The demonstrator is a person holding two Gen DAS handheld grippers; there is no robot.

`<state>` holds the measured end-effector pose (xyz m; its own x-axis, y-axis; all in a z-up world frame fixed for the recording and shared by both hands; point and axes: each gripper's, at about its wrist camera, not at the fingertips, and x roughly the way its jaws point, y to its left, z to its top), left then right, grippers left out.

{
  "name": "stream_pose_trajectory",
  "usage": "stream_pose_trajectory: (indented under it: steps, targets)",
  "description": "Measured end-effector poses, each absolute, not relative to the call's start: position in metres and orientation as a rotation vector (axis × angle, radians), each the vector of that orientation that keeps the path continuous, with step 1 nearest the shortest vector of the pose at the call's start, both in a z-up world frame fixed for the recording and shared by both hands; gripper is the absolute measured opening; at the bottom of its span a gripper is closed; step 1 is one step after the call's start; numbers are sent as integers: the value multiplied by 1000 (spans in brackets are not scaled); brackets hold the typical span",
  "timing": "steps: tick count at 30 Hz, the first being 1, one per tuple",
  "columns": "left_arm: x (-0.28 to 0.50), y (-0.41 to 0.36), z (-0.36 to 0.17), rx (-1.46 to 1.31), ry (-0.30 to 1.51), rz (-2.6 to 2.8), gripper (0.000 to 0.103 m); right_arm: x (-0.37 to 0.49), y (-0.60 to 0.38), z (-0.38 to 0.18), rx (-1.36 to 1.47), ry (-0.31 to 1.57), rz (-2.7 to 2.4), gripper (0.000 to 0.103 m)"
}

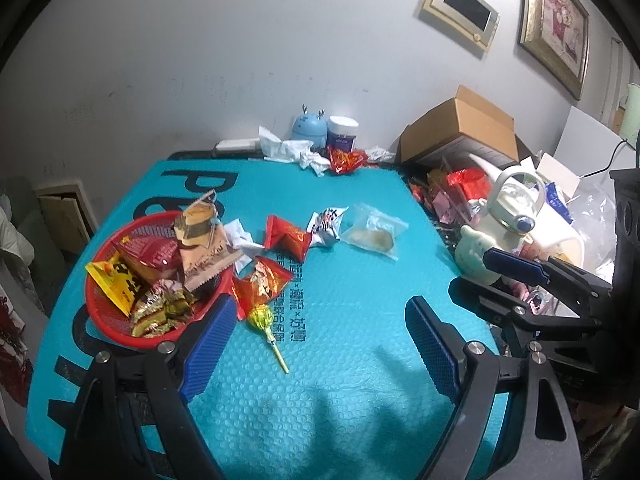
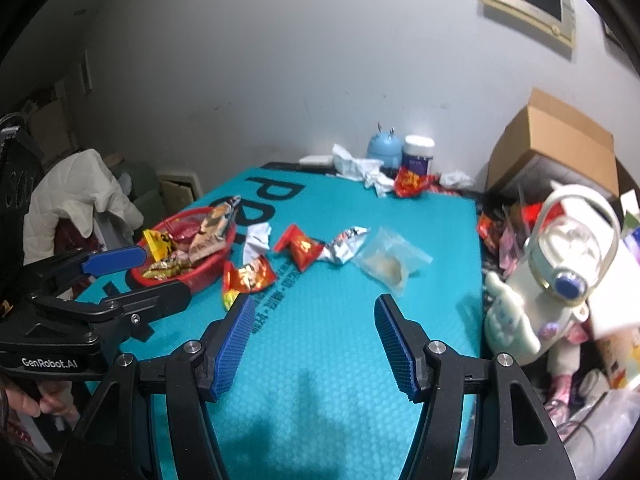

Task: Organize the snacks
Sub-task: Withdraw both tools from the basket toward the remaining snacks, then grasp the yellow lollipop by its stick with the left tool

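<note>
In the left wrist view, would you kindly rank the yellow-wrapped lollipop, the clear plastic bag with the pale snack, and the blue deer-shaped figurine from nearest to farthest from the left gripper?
1. Yellow-wrapped lollipop: just ahead of the open left gripper, by its left finger.
2. Clear plastic bag with the pale snack: mid-mat, ahead and right.
3. Blue deer-shaped figurine: by the back wall.

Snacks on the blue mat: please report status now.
Left claw and right claw open, both empty. Red basket part filled; lollipop, clear bag loose on mat. Nothing in the way.
</note>
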<state>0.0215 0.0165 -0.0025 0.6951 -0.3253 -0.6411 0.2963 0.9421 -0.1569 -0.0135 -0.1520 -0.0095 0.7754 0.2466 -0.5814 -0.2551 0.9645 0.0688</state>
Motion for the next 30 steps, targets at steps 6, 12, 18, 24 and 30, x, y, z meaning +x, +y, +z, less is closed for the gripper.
stream_pose_trajectory:
  steps: [6,12,18,24,30]
  targets:
    - [32,16,-22,-51,763,-339,86,1,-154,-31,6,681,279,62]
    - [47,16,-48,-59,828,-336,86,18,-157,-50,26,738,280,62]
    - [64,20,-71,-88,873,-327,86,35,-156,-63,28,777,279,62]
    - [80,19,-90,-77,918,-310,67,50,-157,-74,39,810,286,63]
    - [94,20,-103,-75,942,-279,47,61,-159,-83,50,832,277,63]
